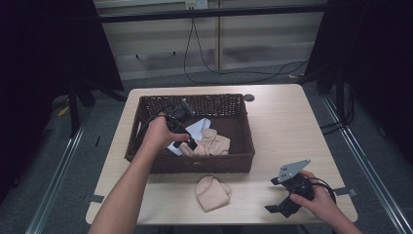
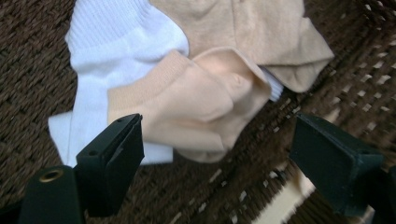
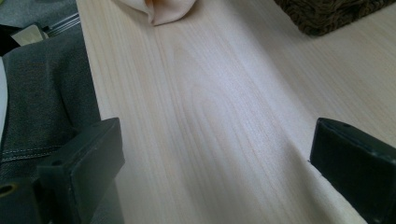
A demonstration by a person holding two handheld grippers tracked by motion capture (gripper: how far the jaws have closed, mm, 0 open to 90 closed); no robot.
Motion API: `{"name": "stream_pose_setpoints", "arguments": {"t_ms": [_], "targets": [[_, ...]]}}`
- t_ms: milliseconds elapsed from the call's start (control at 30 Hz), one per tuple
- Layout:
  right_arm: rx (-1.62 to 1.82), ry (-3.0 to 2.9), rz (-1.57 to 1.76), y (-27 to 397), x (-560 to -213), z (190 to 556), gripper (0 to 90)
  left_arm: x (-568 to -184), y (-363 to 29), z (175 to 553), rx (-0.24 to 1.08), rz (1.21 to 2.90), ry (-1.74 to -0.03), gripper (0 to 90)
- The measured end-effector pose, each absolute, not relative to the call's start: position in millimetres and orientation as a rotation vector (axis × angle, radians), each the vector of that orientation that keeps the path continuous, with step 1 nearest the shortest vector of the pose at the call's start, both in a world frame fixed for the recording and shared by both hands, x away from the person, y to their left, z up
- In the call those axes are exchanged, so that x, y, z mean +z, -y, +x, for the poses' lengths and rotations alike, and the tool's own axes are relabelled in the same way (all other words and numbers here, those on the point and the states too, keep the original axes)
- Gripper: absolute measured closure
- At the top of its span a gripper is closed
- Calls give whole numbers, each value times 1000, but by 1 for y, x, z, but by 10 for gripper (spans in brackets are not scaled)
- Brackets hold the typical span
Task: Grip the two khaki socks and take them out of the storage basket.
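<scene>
the crumpled beige cotton sock (image 2: 205,105) lies on a white ribbed sock (image 2: 116,56) in the brown woven wicker basket (image 1: 146,163), straight ahead of the left gripper (image 2: 217,154), whose jaws gape wide and empty. the right gripper (image 1: 278,207) rests apart, open, holding nothing.

Recording lab: black curtains (image 1: 44,73), floor rails (image 1: 58,170), trailing cables (image 1: 204,63).

The basket (image 1: 146,161) is dark brown woven wicker, rough and matt. In it lie soft knit cloth socks: a ribbed white sock (image 2: 112,60) and, overlapping it, a smooth beige sock (image 2: 201,102). Under the basket, the table (image 3: 224,102) is pale wood with fine grain and a faint sheen.
</scene>
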State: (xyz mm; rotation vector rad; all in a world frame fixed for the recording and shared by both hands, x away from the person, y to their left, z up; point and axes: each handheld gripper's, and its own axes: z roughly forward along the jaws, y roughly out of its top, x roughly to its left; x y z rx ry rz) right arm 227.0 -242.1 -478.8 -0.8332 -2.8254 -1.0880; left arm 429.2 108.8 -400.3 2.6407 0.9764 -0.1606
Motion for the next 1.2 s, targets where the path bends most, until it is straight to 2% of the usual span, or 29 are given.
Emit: {"name": "stream_pose_setpoints", "arguments": {"t_ms": [600, 767, 833, 867, 933, 967, 1000, 1033, 1100, 1200], "targets": [[-1100, 2818, -833, 242, -479, 227, 25, -453, -101, 445, -160, 2713, -968, 193], [-1099, 2818, -831, 242, -479, 227, 25, -457, -105, 446, -122, 2714, -972, 358], [-1100, 2819, -827, 242, -479, 227, 25, -455, -107, 446, -101, 2718, -975, 460], [-1102, 2817, -827, 242, -479, 227, 25, -453, -108, 445, -93, 2720, -983, 557], [-1107, 2817, -826, 243, -479, 227, 25, -452, -108, 445, -86, 2725, -990, 641], [-1107, 2817, -826, 243, -479, 227, 25, -451, -108, 445, -93, 2731, -993, 641], [-1109, 2815, -835, 242, -478, 227, 25, -450, -108, 444, -95, 2728, -1000, 712], [-1109, 2815, -835, 242, -478, 227, 25, -448, -108, 444, -96, 2737, -1002, 712], [-1108, 2818, -831, 243, -478, 227, 25, -442, -107, 444, -114, 2746, -1017, 781], [-1112, 2817, -832, 243, -478, 228, 25, -432, -107, 443, -138, 2749, -1033, 811]]}}
